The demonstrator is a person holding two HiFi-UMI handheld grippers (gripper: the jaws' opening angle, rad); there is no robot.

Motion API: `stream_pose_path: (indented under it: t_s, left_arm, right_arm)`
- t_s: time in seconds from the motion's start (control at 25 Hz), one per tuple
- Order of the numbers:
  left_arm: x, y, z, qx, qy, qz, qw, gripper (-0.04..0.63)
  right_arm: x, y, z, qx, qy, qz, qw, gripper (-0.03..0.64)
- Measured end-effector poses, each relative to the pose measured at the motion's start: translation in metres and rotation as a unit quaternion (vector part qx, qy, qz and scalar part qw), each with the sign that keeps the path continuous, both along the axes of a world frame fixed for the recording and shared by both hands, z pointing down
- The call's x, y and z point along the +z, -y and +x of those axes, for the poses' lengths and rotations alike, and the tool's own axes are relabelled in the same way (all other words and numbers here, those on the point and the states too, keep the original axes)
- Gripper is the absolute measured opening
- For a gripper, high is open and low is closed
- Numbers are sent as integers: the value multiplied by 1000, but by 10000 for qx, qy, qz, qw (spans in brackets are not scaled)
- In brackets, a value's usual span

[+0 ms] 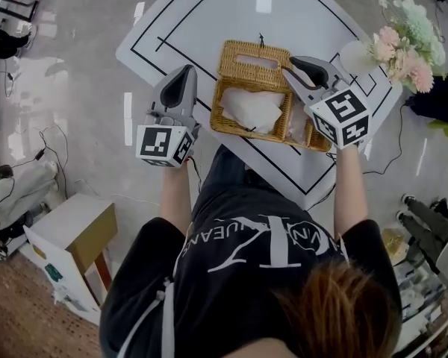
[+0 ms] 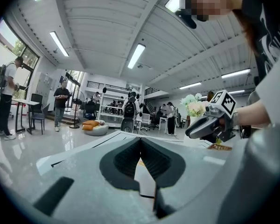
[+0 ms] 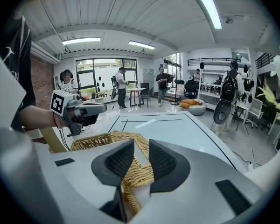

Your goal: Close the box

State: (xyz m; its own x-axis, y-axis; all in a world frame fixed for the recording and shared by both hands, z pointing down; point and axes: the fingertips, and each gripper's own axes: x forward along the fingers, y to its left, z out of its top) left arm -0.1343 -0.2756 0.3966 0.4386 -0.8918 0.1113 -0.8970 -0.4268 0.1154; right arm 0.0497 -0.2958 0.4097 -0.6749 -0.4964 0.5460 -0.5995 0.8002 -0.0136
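Right gripper view — right gripper point(image 3: 141, 143) jaws apart, wicker box point(image 3: 91, 141) rim in the gap; left gripper point(image 2: 140, 141) closed, empty, beside it.

The box point(image 1: 239, 71) is woven from rough, tan wicker. A white, crumpled, paper-like filling point(image 1: 252, 109) is seen inside it. The tabletop point(image 1: 209, 21) is finished smooth and white, with a faint sheen. The right claw point(image 1: 291, 69) is moulded in matt grey plastic, and its pads point(image 3: 119, 160) are dark and ribbed. The floor point(image 1: 75, 58) is polished to a gloss.
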Motion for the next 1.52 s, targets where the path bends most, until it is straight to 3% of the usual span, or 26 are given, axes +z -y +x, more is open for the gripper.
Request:
stream_pose_path:
  t_s: [0.28,0.6,0.84,1.0,1.16,1.52]
  left_arm:
    - [13,28,-1,172,-24,-156,9997,9]
    - [30,55,-1,428,-139,-326,9985,9]
    - [38,70,-6,513,-253,-425,9975,9]
    - [42,79,-7,585,-302,-464,9968,9]
    - [47,86,-9,591,-376,-522,9962,9]
    - [58,95,-12,662,-446,-606,9950,9]
  right_arm:
    - [26,37,-22,-101,-362,-520,9979,98]
    - [62,82,-31,457,-482,-1195,9906,114]
    - [94,96,-36,568,-897,-1735,9791,126]
    - [111,96,-41,351,-1266,-2063,9696,126]
    - [125,96,-43,152,-1739,-2176,9603,131]
    - [146,91,-38,70,-2235,-2478,9427,114]
